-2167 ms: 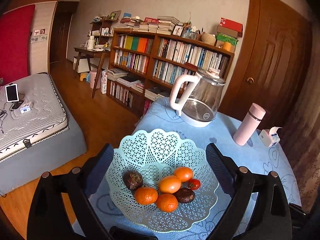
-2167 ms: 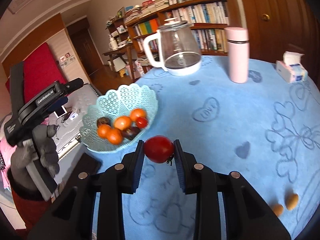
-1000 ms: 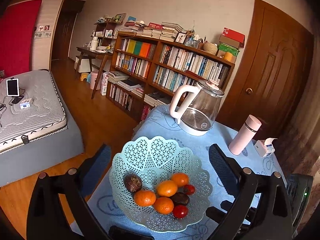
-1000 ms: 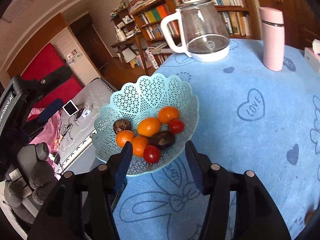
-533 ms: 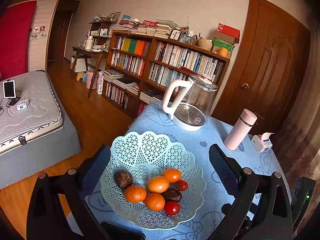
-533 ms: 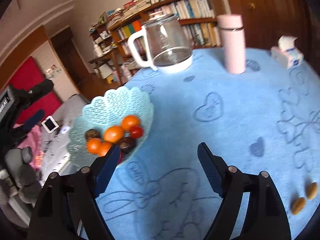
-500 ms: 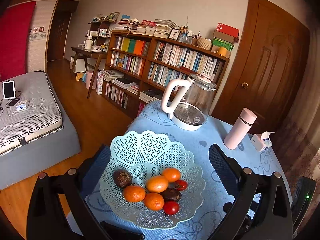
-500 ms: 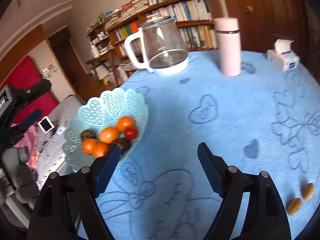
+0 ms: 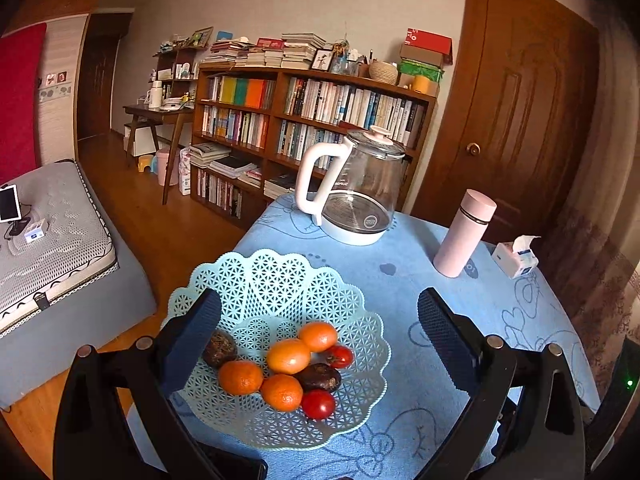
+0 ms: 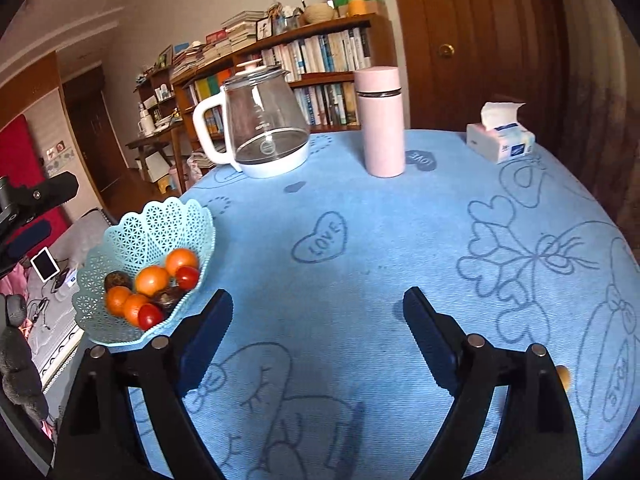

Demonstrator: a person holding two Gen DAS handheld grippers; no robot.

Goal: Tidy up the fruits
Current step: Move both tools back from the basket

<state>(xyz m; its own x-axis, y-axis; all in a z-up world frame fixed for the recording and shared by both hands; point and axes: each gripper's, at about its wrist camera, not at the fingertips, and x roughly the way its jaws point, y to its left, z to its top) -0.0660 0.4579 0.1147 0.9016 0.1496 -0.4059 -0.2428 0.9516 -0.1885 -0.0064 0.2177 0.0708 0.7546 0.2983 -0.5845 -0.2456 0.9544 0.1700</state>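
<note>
the right tool (image 10: 318, 316) now hangs spread and empty over the blue desk (image 10: 380, 240); its tomato (image 9: 318, 404) lies in the lattice fruit basket (image 9: 280, 280). the left tool (image 9: 318, 330) is spread too (empty). a small orange fruit (image 10: 563, 376), perhaps a kumquat, waits at the desk's edge.

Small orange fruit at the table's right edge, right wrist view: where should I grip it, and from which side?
Grip the small orange fruit across its middle, coming straight down with the open right tool. It lies low on the blue tablecloth, so a sideways approach would likely just push it. A tool finger hides part of it.
</note>
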